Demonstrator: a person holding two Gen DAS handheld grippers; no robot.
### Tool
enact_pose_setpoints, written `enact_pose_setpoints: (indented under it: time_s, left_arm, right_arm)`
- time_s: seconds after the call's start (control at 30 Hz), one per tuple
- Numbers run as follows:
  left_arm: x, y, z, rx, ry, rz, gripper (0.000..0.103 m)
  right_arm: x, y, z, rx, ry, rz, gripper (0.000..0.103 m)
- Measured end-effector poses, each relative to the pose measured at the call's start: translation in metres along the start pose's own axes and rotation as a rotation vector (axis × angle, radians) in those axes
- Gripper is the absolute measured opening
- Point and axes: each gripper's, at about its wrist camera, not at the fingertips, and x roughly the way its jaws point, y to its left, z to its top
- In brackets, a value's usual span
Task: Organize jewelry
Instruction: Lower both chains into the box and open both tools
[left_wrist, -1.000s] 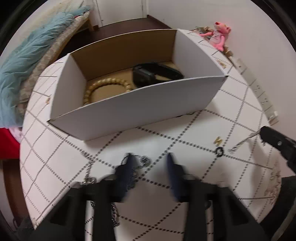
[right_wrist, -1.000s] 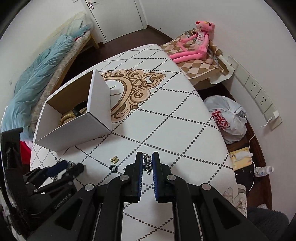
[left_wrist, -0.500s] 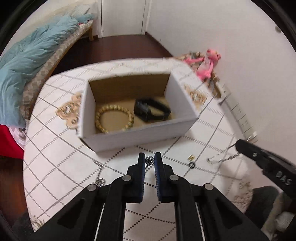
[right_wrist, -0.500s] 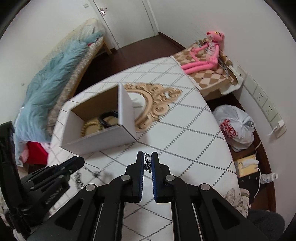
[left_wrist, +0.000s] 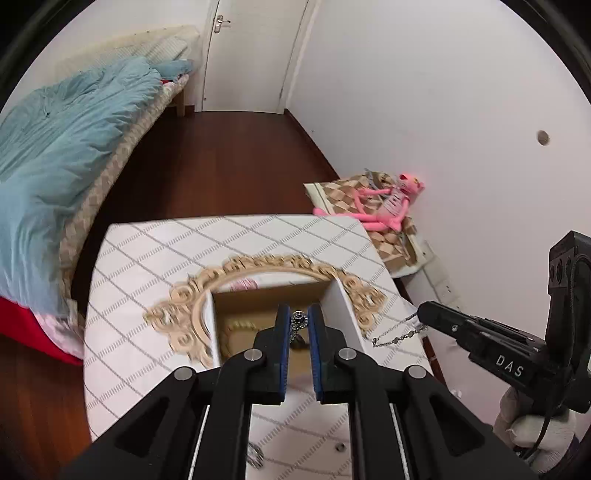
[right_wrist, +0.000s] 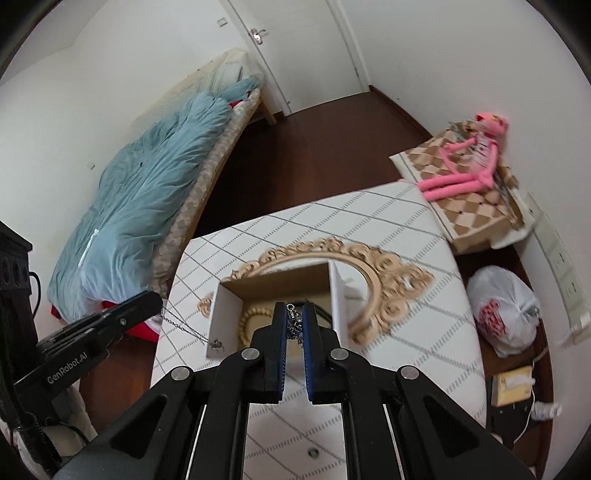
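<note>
My left gripper (left_wrist: 299, 319) is shut on a silver chain necklace (left_wrist: 297, 323) and holds it above the open white cardboard box (left_wrist: 341, 310). My right gripper (right_wrist: 294, 316) is shut on a second silver chain necklace (right_wrist: 294, 317), also above the box (right_wrist: 225, 314). In the left wrist view the right gripper (left_wrist: 424, 317) shows with its chain (left_wrist: 395, 334) hanging beside the box. In the right wrist view the left gripper (right_wrist: 155, 299) shows with its chain (right_wrist: 188, 328) hanging. A beaded bracelet (right_wrist: 255, 321) lies in the box.
The box stands on a white diamond-patterned table (right_wrist: 406, 229) over a gold ornate mirror frame (right_wrist: 384, 273). A bed with a blue duvet (right_wrist: 147, 184) is left. A pink plush toy (right_wrist: 469, 162) and a white plastic bag (right_wrist: 506, 314) are right. A small ring (right_wrist: 313, 453) lies near the table's front.
Both grippers have lifted their necklaces off the table and moved forward over the box. The left gripper, open a second ago, has shut on its chain.
</note>
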Motion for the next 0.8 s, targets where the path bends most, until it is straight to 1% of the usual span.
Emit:
enact_pose_setpoints:
  time_s: [0.07,0.17,0.23,0.37,0.47,0.53,0.57,0.6,0.63,0.67,0.7,0.77,0.8]
  left_arm:
    - [0.012,0.009,0.011,-0.016,0.021,0.001,0.007]
    - [0.034,0.020,0.020,-0.023,0.057,0.023,0.007]
    - [0.049,0.026,0.022,-0.026,0.084,0.036,0.007]
    - [0.079,0.039,0.023,-0.035,0.152,0.065,0.008]
    - [0.096,0.051,0.024,-0.081,0.199,0.136,0.011]
    - [0.104,0.058,0.023,-0.100,0.227,0.191,0.015]
    - [0.105,0.060,0.023,-0.101,0.232,0.211,0.022]
    - [0.106,0.063,0.023,-0.100,0.227,0.237,0.039]
    - [0.105,0.064,0.023,-0.097,0.222,0.255,0.051]
    - [0.103,0.066,0.021,-0.094,0.207,0.279,0.070]
    - [0.101,0.067,0.021,-0.094,0.194,0.290,0.075]
    - [0.098,0.070,0.019,-0.094,0.187,0.313,0.075]
    - [0.097,0.072,0.019,-0.100,0.190,0.326,0.076]
  right_arm:
    - [0.019,0.006,0.014,-0.019,0.034,-0.002,0.008]
    - [0.050,0.014,0.031,-0.052,0.081,-0.022,0.008]
    - [0.068,0.017,0.038,-0.067,0.111,-0.036,0.008]
    - [0.107,0.021,0.048,-0.116,0.167,-0.096,0.008]
    - [0.127,0.021,0.053,-0.138,0.203,-0.129,0.008]
    - [0.142,0.016,0.055,-0.124,0.249,-0.147,0.009]
    - [0.147,0.013,0.055,-0.111,0.273,-0.148,0.009]
    - [0.153,0.009,0.054,-0.097,0.301,-0.150,0.010]
    - [0.156,0.007,0.054,-0.091,0.314,-0.155,0.013]
    - [0.158,0.005,0.053,-0.088,0.319,-0.160,0.026]
    - [0.158,0.002,0.052,-0.084,0.316,-0.166,0.043]
    - [0.155,0.000,0.050,-0.081,0.307,-0.174,0.055]
    - [0.152,-0.001,0.049,-0.079,0.302,-0.181,0.055]
